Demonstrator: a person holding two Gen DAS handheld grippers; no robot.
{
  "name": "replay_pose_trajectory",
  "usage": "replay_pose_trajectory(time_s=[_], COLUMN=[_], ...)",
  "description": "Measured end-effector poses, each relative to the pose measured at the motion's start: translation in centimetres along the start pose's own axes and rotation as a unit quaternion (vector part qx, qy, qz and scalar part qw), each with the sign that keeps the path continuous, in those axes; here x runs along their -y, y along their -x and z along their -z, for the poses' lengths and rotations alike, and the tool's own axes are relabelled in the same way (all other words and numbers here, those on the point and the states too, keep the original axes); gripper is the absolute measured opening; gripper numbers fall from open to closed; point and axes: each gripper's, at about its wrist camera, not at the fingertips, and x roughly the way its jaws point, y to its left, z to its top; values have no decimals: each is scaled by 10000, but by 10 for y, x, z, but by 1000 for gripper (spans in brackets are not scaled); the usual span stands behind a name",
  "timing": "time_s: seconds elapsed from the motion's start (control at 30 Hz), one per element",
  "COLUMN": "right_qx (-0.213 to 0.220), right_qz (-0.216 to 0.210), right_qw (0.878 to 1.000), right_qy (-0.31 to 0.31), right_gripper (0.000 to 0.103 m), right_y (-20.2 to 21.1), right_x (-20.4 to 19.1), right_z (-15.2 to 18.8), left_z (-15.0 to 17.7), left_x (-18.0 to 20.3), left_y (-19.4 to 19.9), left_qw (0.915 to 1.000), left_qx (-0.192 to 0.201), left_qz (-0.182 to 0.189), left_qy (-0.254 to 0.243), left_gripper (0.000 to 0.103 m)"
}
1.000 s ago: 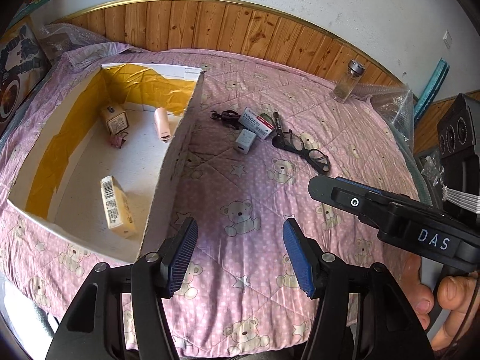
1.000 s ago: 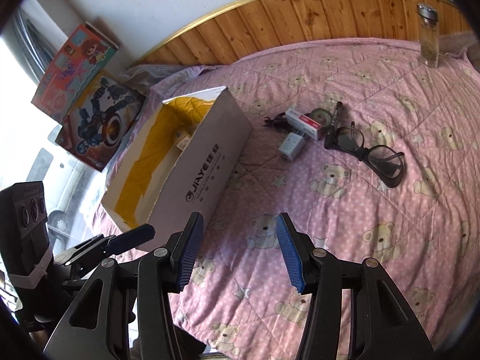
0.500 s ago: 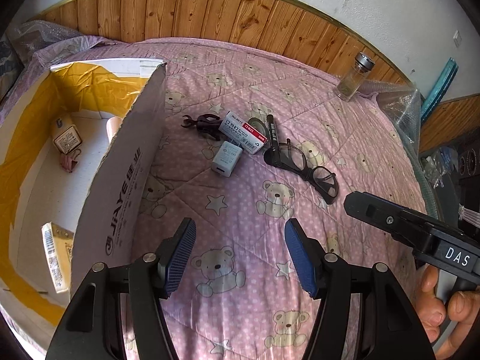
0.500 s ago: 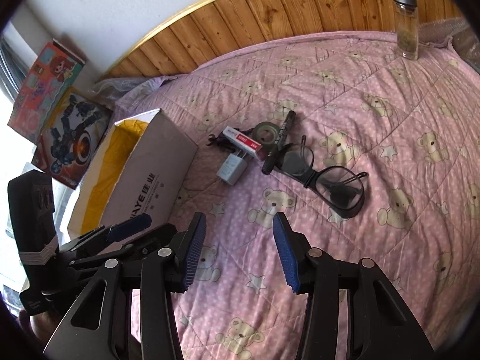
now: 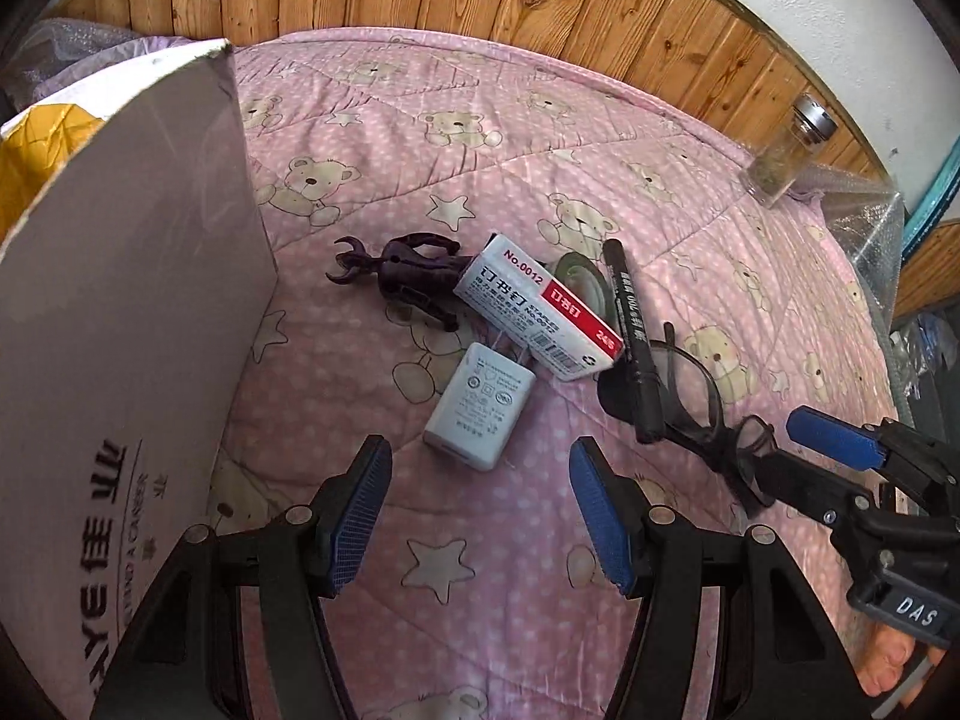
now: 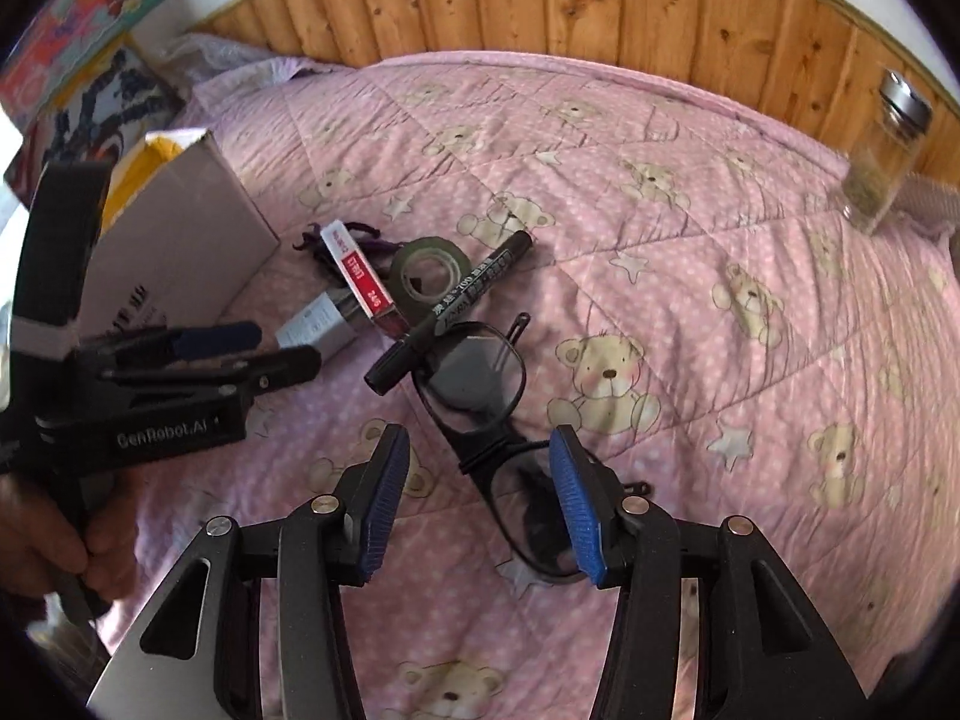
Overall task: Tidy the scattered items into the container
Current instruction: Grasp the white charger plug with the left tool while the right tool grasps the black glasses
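A small pile lies on the pink quilt: a white charger (image 5: pixel 479 405), a staples box (image 5: pixel 538 314), a dark claw clip (image 5: pixel 401 278), a tape roll (image 6: pixel 427 269), a black marker (image 6: pixel 453 309) and black glasses (image 6: pixel 480 387). The cardboard box (image 5: pixel 126 324) stands at the left. My left gripper (image 5: pixel 479 513) is open just short of the charger. My right gripper (image 6: pixel 477 495) is open, its fingers either side of the near lens of the glasses.
A glass jar (image 6: pixel 885 180) with a metal lid stands at the far right near the wooden headboard (image 6: pixel 600 6). Bubble wrap (image 5: pixel 864 222) lies at the bed's right edge. Colourful boxes (image 6: pixel 72 54) lean behind the cardboard box. A hand (image 6: pixel 60 540) holds the left gripper.
Both grippers have moved forward toward the pile. The left one passed the cardboard box and now faces the charger; the right one reached the glasses. Both stay open.
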Motion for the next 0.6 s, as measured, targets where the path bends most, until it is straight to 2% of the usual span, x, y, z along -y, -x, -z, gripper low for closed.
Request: replay_pose_trajectory(time_s=[0.1,0.23,0.27,0.33,0.4,0.43,0.6], right_qx=[-169,-389,-411,-347,-269,-248,-139], right_qz=[140,359,347,55,-110,-138,-290], right_qw=[9969,9912,9914,9959,9982,9987,9995], right_qy=[753,1211,1191,832,526,428,-55], right_gripper=[55,56,56,54,42,40,39], right_y=[-19,-50,-55,-58,-56,-54,-40], right_x=[-9,-8,-6,7,17,20,29], right_z=[-2,-2,-1,-3,-4,-4,3], left_z=[-5,-10,-11,-11,-9,-8,-10], left_x=[-2,4,6,9,10,9,-3], left_y=[-16,-25,-26,-27,-26,-25,-17], left_qw=[10000,9991,9988,9979,9959,9957,9984], left_qx=[-36,161,205,264,326,335,267], left_qz=[-36,-186,-198,-223,-370,-387,-80], left_qy=[-23,-340,-398,-557,-755,-778,-499], left_gripper=[63,65,65,64,42,33,32])
